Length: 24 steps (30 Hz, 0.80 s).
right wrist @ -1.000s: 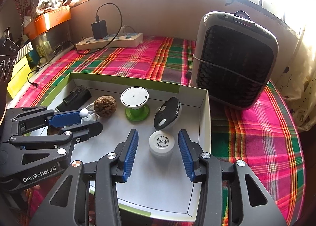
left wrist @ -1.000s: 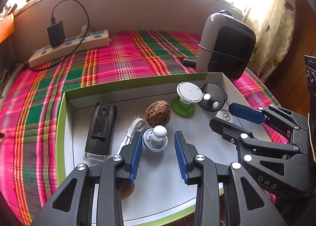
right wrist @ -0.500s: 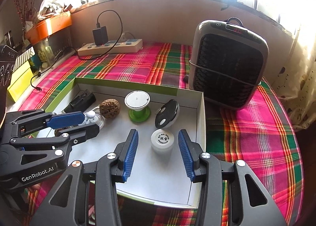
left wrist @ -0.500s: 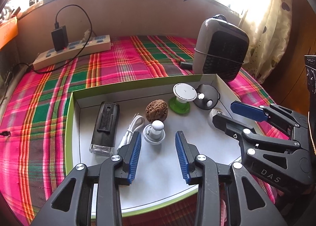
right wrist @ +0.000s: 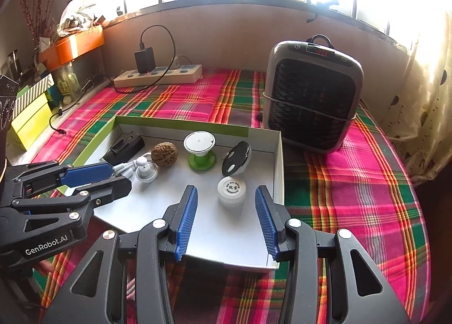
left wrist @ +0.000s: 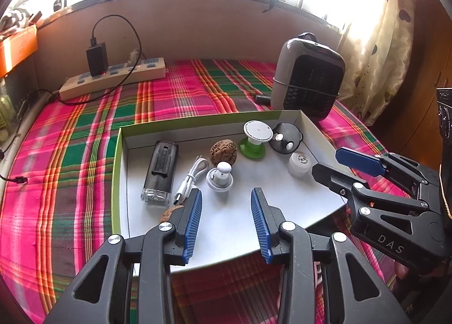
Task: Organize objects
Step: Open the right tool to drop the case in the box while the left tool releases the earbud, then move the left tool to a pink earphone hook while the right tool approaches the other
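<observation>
A shallow white box with green rim lies on the plaid cloth. In it are a black device, a white cable, a walnut, a white knob piece, a green-based white disc stand, a black oval gadget and a small white jar. A second walnut lies by my left finger. My left gripper is open and empty above the box's near part. My right gripper is open and empty, just short of the jar.
A grey and black heater stands behind the box's right corner. A power strip with a black charger lies along the back wall. Boxes and an orange container sit at the far left.
Both grippers have drawn back and risen from the box. The objects now look smaller and farther. Both stay open and empty.
</observation>
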Motion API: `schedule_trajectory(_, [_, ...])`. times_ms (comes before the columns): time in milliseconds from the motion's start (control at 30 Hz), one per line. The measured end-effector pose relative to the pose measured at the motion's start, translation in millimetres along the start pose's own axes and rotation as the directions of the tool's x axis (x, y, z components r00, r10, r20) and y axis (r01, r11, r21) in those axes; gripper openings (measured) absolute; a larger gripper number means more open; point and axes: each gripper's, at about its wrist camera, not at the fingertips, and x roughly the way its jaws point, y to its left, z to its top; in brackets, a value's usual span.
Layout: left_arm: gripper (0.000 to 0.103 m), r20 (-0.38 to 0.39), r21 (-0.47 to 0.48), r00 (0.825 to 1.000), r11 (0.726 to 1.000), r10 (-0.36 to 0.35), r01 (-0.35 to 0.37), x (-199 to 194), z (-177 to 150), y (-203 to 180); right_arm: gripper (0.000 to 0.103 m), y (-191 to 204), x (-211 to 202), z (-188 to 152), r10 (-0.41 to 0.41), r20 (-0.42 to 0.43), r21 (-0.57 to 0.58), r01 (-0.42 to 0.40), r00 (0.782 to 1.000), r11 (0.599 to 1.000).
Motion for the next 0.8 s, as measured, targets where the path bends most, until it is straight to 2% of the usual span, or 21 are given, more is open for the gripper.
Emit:
schedule_trajectory(333, [0.034,0.038,0.002,0.999,1.0,0.02,-0.02,-27.5,-10.9,-3.4,0.044,4.8,-19.8,-8.0,0.003,0.019,0.003,-0.003,1.0,1.0])
schedule_trajectory(800, [0.034,0.039,-0.027,0.999,1.0,-0.015,0.016,-53.7,-43.5,-4.7,0.044,16.7,-46.1,-38.4,0.038,0.004,0.006,-0.038,0.999,0.999])
